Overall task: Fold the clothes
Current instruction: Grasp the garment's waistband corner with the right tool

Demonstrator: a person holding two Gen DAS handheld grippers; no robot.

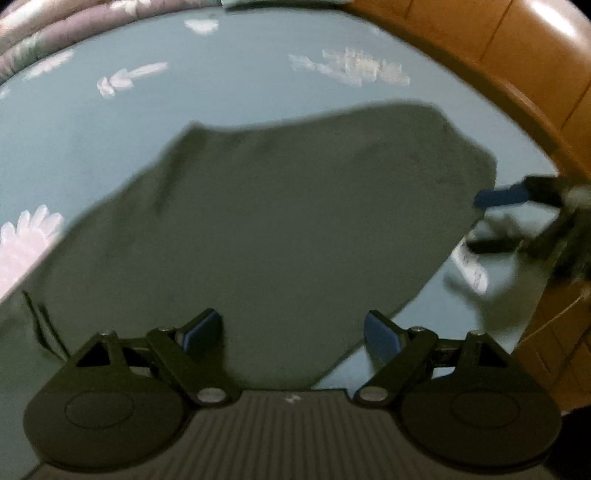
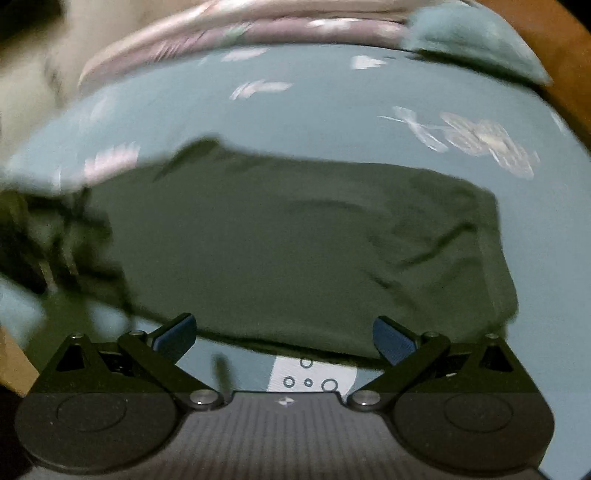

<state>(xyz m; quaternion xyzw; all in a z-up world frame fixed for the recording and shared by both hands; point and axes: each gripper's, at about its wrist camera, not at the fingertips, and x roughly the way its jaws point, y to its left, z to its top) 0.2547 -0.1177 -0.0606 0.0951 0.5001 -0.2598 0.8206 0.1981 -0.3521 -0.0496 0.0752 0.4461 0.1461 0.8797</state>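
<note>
A dark green garment [image 1: 280,221] lies spread on a blue bedsheet [image 1: 221,85] printed with white flowers. Two thin dark cords [image 1: 40,325] trail from the garment's left part. My left gripper [image 1: 293,332] hovers over the garment's near part, open, with nothing between its blue pads [image 1: 203,328]. My right gripper [image 1: 495,221] shows blurred at the garment's right edge, fingers spread. In the right wrist view the garment [image 2: 295,251] fills the middle. There the right gripper [image 2: 284,338] stands open above the garment's near hem, over a white label [image 2: 310,376] with small circles.
A wooden bed frame [image 1: 517,62] curves along the right side. A rolled pink and purple quilt [image 2: 221,26] lies at the far edge of the bed, with a teal pillow [image 2: 472,40] beside it. A dark blur [image 2: 40,236] covers the garment's left end.
</note>
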